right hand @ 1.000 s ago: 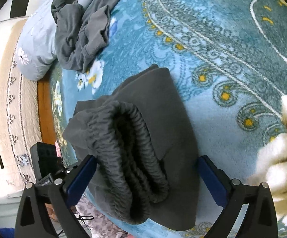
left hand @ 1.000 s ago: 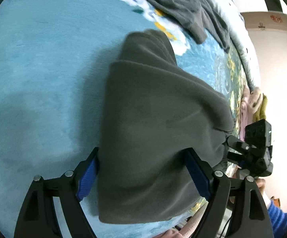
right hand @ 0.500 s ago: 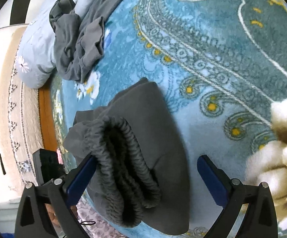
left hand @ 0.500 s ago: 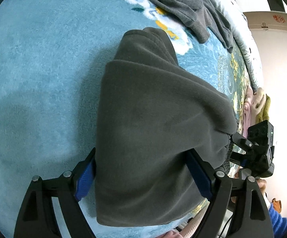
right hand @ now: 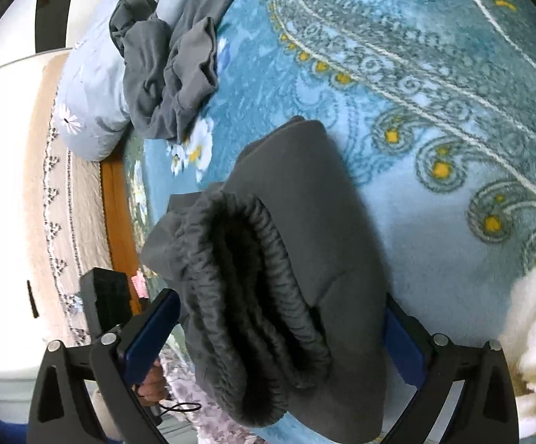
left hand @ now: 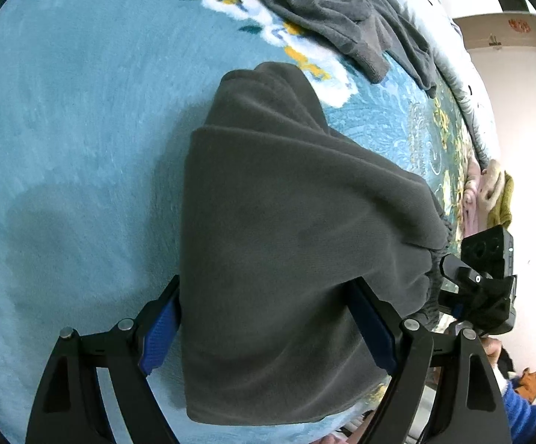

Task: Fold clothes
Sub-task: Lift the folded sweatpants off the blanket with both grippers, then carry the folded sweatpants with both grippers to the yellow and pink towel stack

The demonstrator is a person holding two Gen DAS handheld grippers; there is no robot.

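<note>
A folded dark grey fleece garment [left hand: 286, 229] with a gathered elastic waistband [right hand: 264, 296] lies on a blue patterned blanket [left hand: 75, 118]. My left gripper [left hand: 268, 318] is wide open, its blue-padded fingers on either side of the garment's near end. My right gripper [right hand: 279, 333] is wide open too, its fingers on either side of the waistband end. The garment fills the gap between both pairs of fingers; neither pair is pressed onto it. The right gripper also shows in the left wrist view [left hand: 482, 281], at the garment's right edge.
A crumpled grey garment [right hand: 171, 77] lies further back on the blanket, against a pale blue pillow [right hand: 90, 111]. It also shows in the left wrist view [left hand: 341, 14]. Pink and yellow cloth [left hand: 489, 192] sits at the bed's edge. A wooden bed rail [right hand: 116, 222] runs along the left.
Both grippers stay open around the folded garment. The views have shifted slightly, the right one drawing a little closer to the waistband again. The garment's shape is unchanged.
</note>
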